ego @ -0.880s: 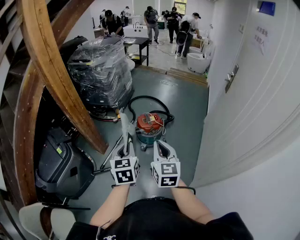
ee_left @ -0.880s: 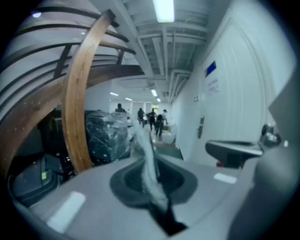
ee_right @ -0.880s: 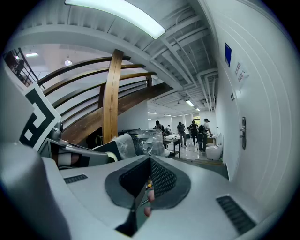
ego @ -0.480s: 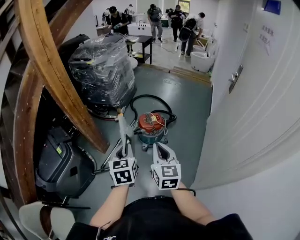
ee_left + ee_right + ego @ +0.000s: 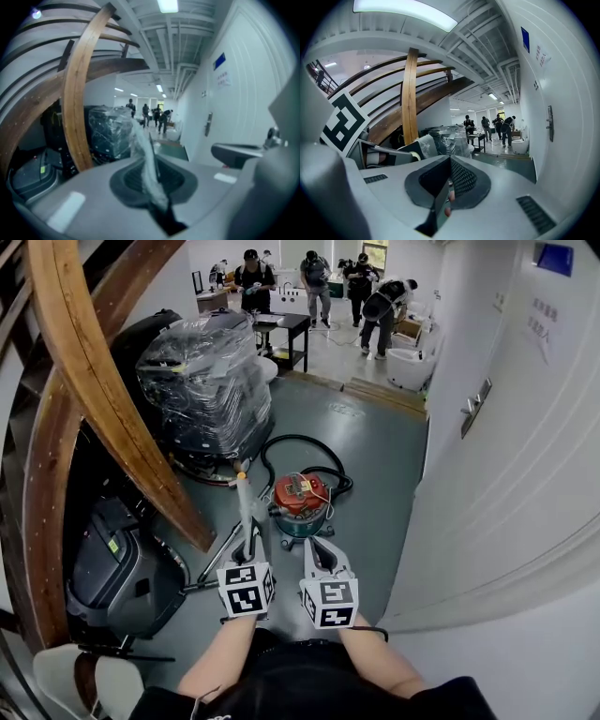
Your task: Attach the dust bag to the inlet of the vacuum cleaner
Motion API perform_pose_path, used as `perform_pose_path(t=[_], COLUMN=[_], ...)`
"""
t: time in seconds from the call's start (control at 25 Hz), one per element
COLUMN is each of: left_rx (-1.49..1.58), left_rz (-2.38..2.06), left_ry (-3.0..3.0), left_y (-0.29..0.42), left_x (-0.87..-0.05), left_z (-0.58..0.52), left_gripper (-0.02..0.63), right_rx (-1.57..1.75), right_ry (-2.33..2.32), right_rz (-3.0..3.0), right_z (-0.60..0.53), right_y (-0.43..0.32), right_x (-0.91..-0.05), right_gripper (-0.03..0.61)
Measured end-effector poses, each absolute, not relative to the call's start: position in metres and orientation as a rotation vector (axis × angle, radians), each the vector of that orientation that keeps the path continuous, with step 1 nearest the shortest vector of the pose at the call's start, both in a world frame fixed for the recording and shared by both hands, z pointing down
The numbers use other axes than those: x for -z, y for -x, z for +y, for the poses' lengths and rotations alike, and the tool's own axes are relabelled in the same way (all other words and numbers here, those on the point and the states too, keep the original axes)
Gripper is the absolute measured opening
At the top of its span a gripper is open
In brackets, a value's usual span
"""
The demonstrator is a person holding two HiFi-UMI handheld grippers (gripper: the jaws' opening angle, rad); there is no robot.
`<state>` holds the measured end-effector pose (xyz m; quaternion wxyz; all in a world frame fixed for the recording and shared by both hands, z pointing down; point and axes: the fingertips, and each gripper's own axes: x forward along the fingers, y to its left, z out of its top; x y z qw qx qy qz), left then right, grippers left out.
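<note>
The dust bag [image 5: 247, 512], a pale crumpled strip, stands up out of my left gripper [image 5: 251, 542], whose jaws are pinched on its lower end; the rest of the bag rises free above the tips. My right gripper [image 5: 318, 549] hangs just beside the left at about the same height, its jaws drawn together with nothing between them. Both point forward and a little down, over the grey floor [image 5: 375, 456].

Ahead of both grippers and apart from them, the vacuum cleaner [image 5: 300, 502] sits on the floor: a red top on a teal drum, with its black hose [image 5: 298, 441] looping round behind it. In the head view the bag's upper end shows just left of the drum.

Beyond the vacuum cleaner stands a bulky machine wrapped in clear plastic [image 5: 206, 381]. A broad curved wooden beam [image 5: 103, 409] sweeps down on the left, with a black floor-cleaning machine [image 5: 117, 568] under it. A white wall with a door handle [image 5: 476, 407] runs along the right. At the far end of the room several people [image 5: 314, 273] stand near a dark table [image 5: 286, 326].
</note>
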<state>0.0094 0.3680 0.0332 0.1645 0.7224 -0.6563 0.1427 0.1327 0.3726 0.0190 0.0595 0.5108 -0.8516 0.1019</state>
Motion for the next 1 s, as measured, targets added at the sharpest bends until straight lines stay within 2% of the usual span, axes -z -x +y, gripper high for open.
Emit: perform_pose_path(t=[0.64,1.0], left_rx=[-0.385,-0.362], left_rz=[-1.821,-1.807], left_ry=[-2.067,-2.051], left_y=[0.004,0.044], left_x=[-0.056,-0.056], left_z=[0.275,0.198], left_gripper=[0.023,0.023], right_rx=[-0.309,-0.284], right_ry=[-1.585,-1.537], right_rz=[-2.519,-2.505], right_z=[0.283,0.207], right_y=[-0.124,-0.078], right_x=[-0.037,-0.034], right_gripper=[-0.002,-0.002])
